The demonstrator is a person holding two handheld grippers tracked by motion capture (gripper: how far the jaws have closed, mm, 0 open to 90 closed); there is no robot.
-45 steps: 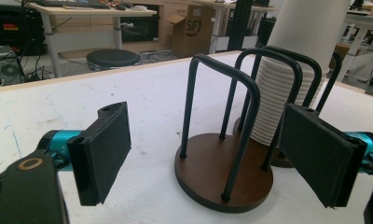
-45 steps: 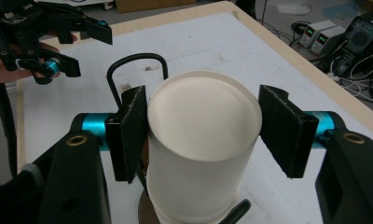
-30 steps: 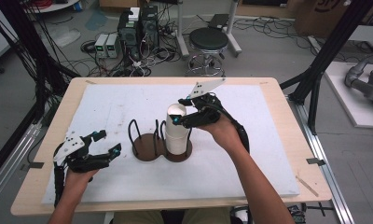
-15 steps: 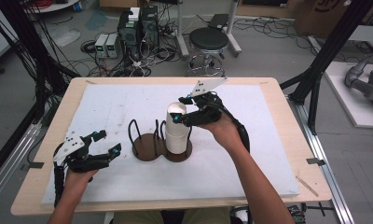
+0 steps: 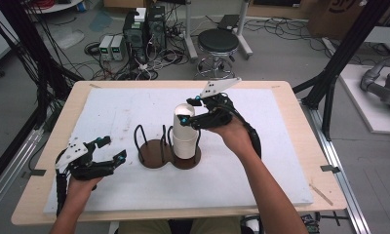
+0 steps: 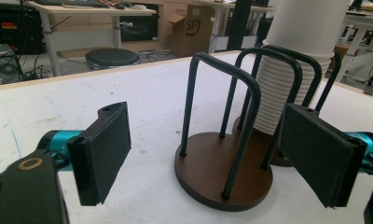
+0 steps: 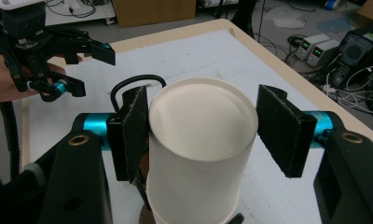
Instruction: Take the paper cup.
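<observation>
A stack of white paper cups (image 5: 185,141) stands in the right ring of a brown wooden holder (image 5: 154,157) with black wire hoops. My right gripper (image 5: 190,111) reaches in from the right and is shut on the top cup (image 7: 198,121), one pad on each side of its rim. The left ring of the holder (image 6: 222,172) is bare. My left gripper (image 5: 114,148) rests low on the mat to the left of the holder, open, with nothing between its pads (image 6: 103,149). It faces the hoops and the cup stack (image 6: 287,88). The right gripper view also shows the left gripper (image 7: 93,70) farther off.
A white mat (image 5: 261,161) covers the wooden table (image 5: 300,117). Beyond the far edge are a black stool (image 5: 217,41), power supplies (image 5: 112,46) and loose cables on the floor. Black frame posts (image 5: 344,53) stand at the right.
</observation>
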